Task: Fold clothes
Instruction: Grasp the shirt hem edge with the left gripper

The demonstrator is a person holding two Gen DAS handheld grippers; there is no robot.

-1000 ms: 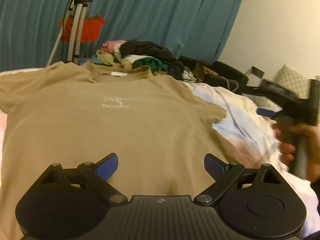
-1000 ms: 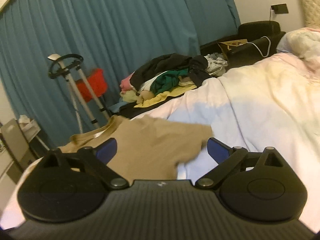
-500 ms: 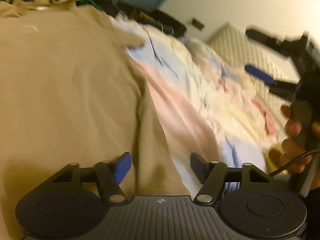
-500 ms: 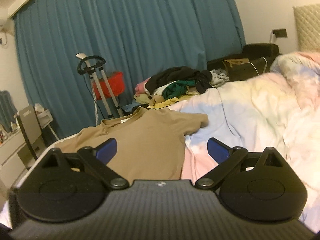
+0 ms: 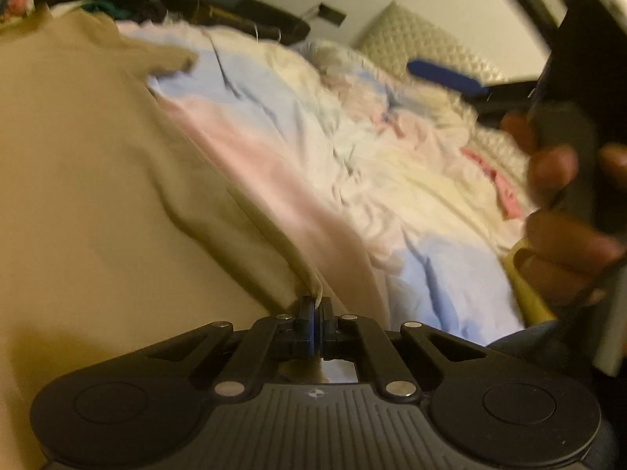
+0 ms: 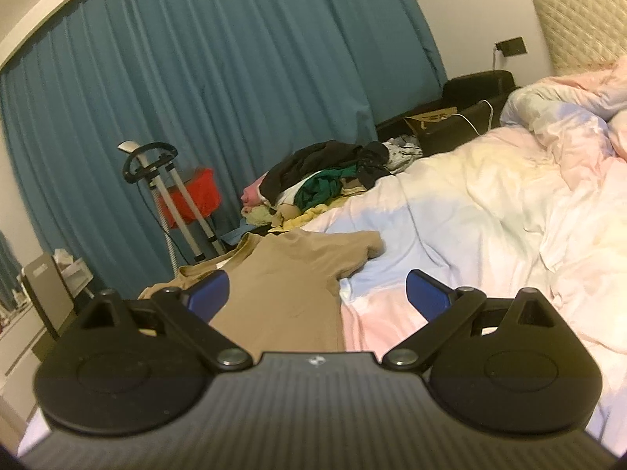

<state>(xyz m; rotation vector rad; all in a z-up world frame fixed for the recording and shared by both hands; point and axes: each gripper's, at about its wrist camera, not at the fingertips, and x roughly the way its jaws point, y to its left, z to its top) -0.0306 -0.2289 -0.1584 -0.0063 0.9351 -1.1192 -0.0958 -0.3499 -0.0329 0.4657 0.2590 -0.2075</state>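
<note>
Right now I see the bed with its crumpled pastel pink, blue and cream duvet (image 6: 490,211) filling the right half of the right wrist frame. On it, at centre left, the tan cotton T-shirt (image 6: 290,274) lies spread flat. Behind, in the middle, sits a heap of mixed dark, green and yellow clothes (image 6: 325,180). My left hand-held gripper (image 5: 315,319), bottom centre of its own frame, is clamped shut on the T-shirt's side hem. My right hand-held gripper (image 6: 317,297) stands wide apart, nothing between its blue pads.
</note>
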